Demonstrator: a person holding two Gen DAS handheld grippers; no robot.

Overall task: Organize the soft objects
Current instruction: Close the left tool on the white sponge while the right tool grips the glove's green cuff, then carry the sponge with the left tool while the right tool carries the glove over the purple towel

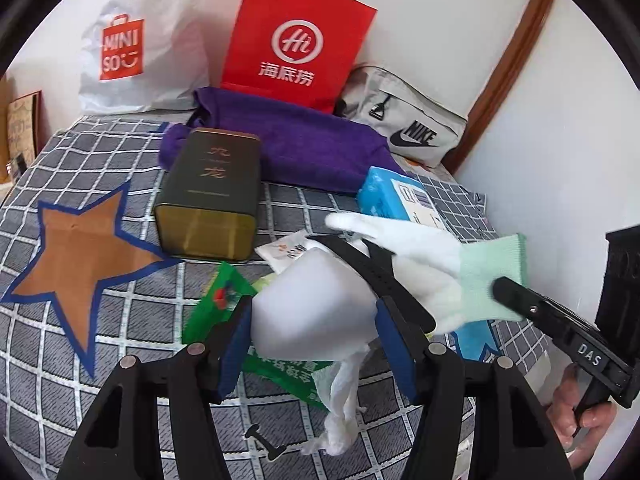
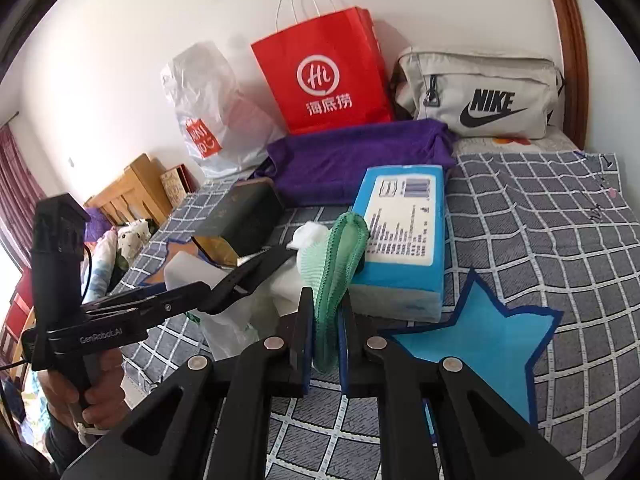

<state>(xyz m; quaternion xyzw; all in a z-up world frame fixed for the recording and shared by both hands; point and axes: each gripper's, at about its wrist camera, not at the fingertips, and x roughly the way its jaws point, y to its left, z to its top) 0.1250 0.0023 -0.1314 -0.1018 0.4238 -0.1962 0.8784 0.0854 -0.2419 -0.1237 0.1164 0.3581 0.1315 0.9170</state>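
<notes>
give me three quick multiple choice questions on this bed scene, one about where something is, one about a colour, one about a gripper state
1. Where does the purple towel lie?
A. in front of the red paper bag
B. on the blue star patch
C. inside the grey Nike bag

2. What colour is the cuff of the white glove?
A. red
B. light green
C. black

3. What is the left gripper doing?
A. hanging open over bare bedding
B. closed on the tea tin
C. closed on a white foam block

Answers: 1 A, the towel lies at the foot of the bag. 2 B, the right wrist view shows the green cuff clamped in the right gripper. 3 C, both blue pads press the block's sides.
</notes>
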